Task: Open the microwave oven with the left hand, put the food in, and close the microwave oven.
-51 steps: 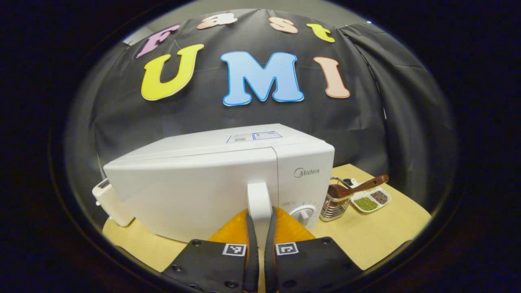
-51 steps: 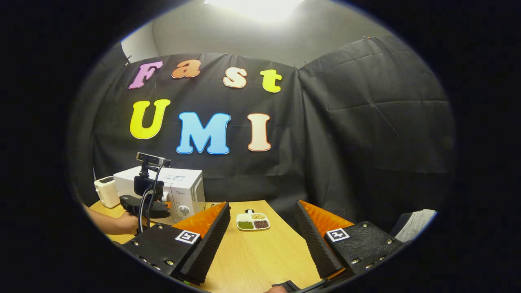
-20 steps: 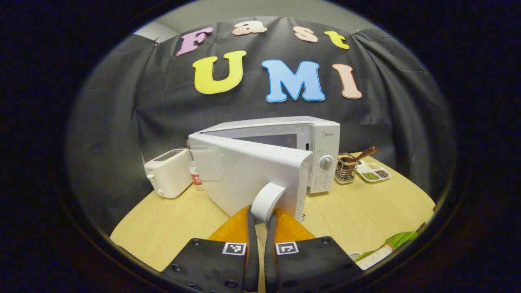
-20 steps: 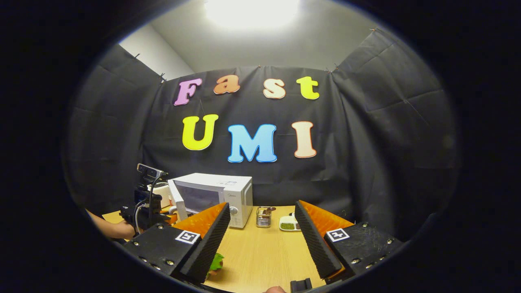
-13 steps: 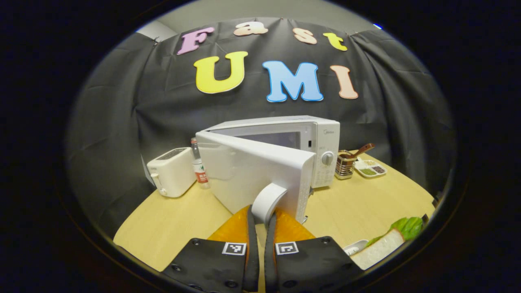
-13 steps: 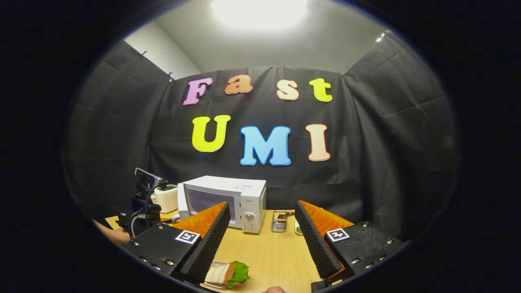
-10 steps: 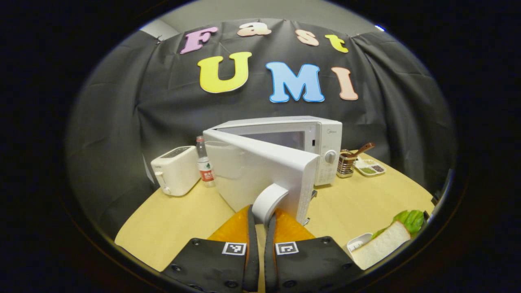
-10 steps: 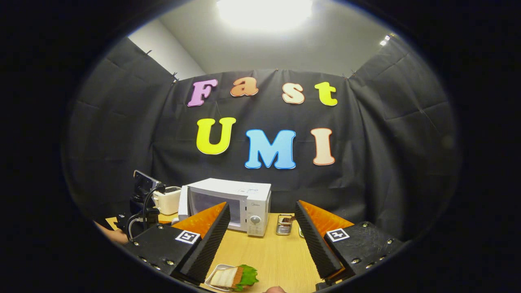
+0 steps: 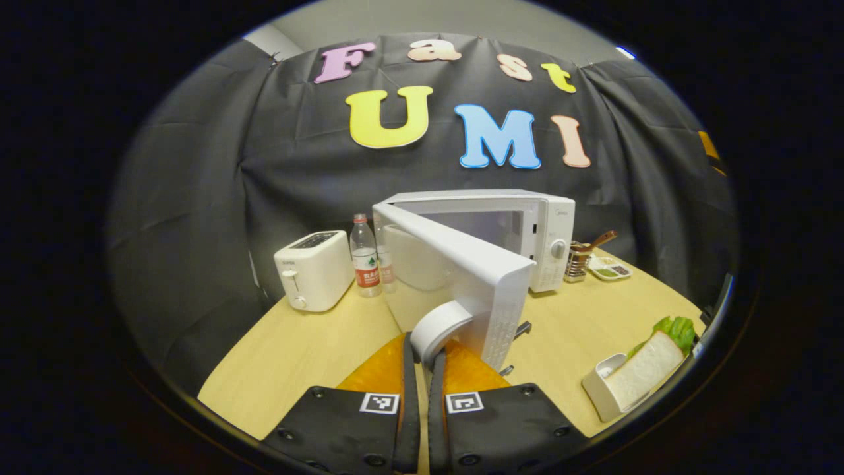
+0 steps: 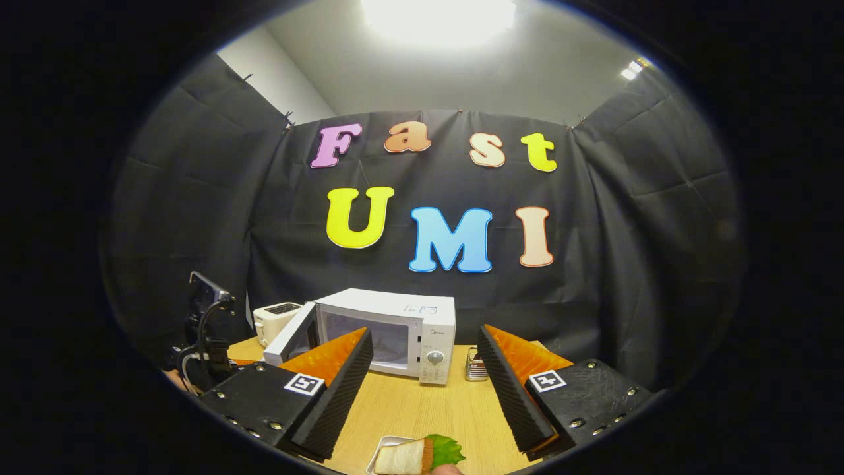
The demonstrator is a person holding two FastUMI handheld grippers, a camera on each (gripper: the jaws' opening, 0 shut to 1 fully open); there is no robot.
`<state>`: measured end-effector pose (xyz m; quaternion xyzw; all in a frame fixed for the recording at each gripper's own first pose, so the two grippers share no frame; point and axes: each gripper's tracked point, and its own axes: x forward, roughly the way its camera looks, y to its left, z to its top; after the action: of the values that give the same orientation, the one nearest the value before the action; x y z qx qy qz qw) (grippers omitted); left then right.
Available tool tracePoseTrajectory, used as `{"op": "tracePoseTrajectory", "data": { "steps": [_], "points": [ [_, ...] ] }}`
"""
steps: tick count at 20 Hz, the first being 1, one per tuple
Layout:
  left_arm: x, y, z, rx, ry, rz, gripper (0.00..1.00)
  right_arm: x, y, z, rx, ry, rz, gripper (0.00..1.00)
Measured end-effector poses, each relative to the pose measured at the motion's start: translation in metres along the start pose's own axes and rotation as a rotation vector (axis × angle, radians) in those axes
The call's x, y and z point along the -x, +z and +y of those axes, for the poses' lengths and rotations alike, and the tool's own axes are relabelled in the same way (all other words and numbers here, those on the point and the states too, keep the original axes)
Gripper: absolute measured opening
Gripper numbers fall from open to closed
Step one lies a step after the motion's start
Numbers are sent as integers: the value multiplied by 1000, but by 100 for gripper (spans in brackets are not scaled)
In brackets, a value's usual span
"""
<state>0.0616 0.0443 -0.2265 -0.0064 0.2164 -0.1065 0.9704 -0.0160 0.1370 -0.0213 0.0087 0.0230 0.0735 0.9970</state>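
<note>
Gripping the curved white door handle [image 9: 440,324] in the left gripper view, the left gripper [image 9: 422,349] has both fingers clamped on it, and the white microwave oven [image 9: 521,227] has its door swung wide. If that pinch slips, the door could drift back. In the right gripper view, the right gripper [image 10: 422,376] hangs with fingers spread and empty above the lettuce sandwich in its white tray [image 10: 415,455] on the wooden table [image 10: 422,409] — a sloppy grab could squash it.
</note>
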Motion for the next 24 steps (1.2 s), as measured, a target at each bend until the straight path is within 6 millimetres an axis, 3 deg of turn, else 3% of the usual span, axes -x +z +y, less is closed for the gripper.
{"op": "tracePoseTrajectory", "data": {
  "steps": [7, 11, 14, 15, 18, 22, 24],
  "points": [
    [7, -8, 52, 37, 5, 9, 12, -13, 2, 22, 12, -49, -10, 97],
    [8, -12, 60, 77, -3, 29, 14, -10, 3, 23, 9, -57, -10, 97],
    [21, -17, 69, 101, 49, 33, 19, -11, 0, 15, 15, -50, 2, 97],
    [27, -18, 71, 102, 72, 34, 32, -13, -1, 13, 11, -38, 6, 97],
    [50, -6, 87, 111, 155, 3, 34, -20, -9, 4, -37, -9, 43, 97],
    [93, 34, 105, 166, 239, -98, 98, -27, -20, -13, -69, 13, 89, 97],
    [112, 56, 112, 183, 284, -159, 99, -29, -28, -23, -72, 24, 118, 97]
  ]
}}
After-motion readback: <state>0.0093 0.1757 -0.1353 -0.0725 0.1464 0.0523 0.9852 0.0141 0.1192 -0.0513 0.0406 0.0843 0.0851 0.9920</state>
